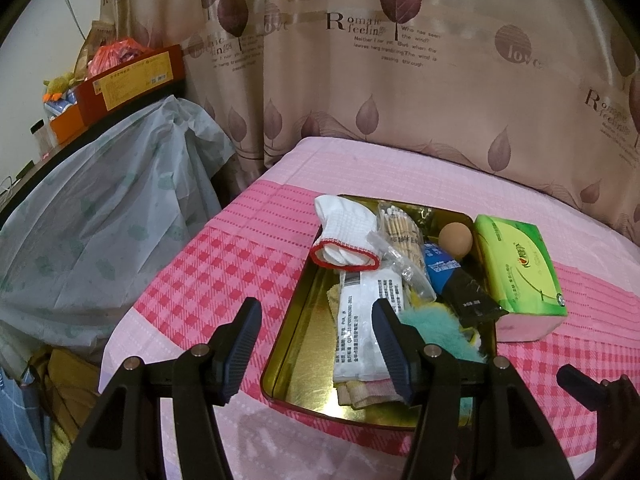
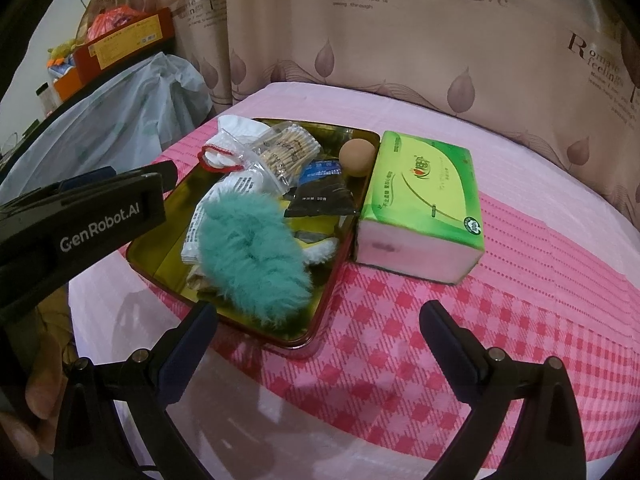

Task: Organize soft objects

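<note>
A gold tin tray (image 1: pixel 304 336) (image 2: pixel 160 248) lies on the pink checked bed. In it are a white sock with a red cuff (image 1: pixel 344 236) (image 2: pixel 224 148), a bag of cotton swabs (image 1: pixel 404 236) (image 2: pixel 284 152), a white packet (image 1: pixel 368 320), a dark packet (image 1: pixel 468 292) (image 2: pixel 324 196), a brown ball (image 1: pixel 456 238) (image 2: pixel 357 158) and a teal fluffy toy (image 1: pixel 436 328) (image 2: pixel 252 256). A green tissue pack (image 1: pixel 520 272) (image 2: pixel 424 204) leans at the tray's right side. My left gripper (image 1: pixel 316 344) is open and empty over the tray's near left part. My right gripper (image 2: pixel 320 340) is open and empty before the tray's near right corner.
A patterned curtain (image 1: pixel 400 80) hangs behind the bed. To the left stands furniture under a pale plastic sheet (image 1: pixel 100 208), with red and orange boxes (image 1: pixel 128 84) on top. The pink bedspread (image 2: pixel 480 320) extends to the right of the tray.
</note>
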`<control>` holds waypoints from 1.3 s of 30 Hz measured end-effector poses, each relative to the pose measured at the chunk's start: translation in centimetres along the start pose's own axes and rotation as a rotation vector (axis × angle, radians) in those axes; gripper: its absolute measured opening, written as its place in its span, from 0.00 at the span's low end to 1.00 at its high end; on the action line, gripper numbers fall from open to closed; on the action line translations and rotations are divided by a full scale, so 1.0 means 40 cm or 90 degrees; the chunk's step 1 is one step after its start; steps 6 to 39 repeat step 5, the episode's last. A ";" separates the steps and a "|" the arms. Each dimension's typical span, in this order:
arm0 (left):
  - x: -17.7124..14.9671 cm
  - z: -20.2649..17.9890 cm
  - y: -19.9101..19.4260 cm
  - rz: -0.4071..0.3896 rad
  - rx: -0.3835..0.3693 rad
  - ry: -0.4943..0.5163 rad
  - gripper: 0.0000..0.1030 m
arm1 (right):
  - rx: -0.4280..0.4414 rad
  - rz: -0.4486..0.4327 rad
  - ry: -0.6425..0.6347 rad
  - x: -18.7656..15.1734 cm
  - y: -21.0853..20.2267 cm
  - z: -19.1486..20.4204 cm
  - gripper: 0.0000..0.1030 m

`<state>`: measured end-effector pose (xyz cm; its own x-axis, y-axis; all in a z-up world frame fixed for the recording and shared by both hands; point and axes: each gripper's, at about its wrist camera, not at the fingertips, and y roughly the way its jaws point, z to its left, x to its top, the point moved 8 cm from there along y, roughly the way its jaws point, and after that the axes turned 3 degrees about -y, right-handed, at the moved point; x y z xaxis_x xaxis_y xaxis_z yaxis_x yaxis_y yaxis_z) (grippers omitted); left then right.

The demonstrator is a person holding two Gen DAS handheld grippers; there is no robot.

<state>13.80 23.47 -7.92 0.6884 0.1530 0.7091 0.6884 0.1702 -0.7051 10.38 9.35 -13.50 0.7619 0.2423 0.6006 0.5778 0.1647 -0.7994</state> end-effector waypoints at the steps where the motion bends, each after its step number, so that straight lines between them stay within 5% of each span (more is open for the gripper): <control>1: 0.002 0.001 -0.004 -0.006 0.000 0.001 0.57 | 0.000 0.000 0.000 0.000 0.000 0.000 0.97; 39: 0.002 -0.008 -0.006 -0.007 -0.002 0.003 0.57 | 0.001 0.001 -0.001 -0.001 0.000 0.000 0.97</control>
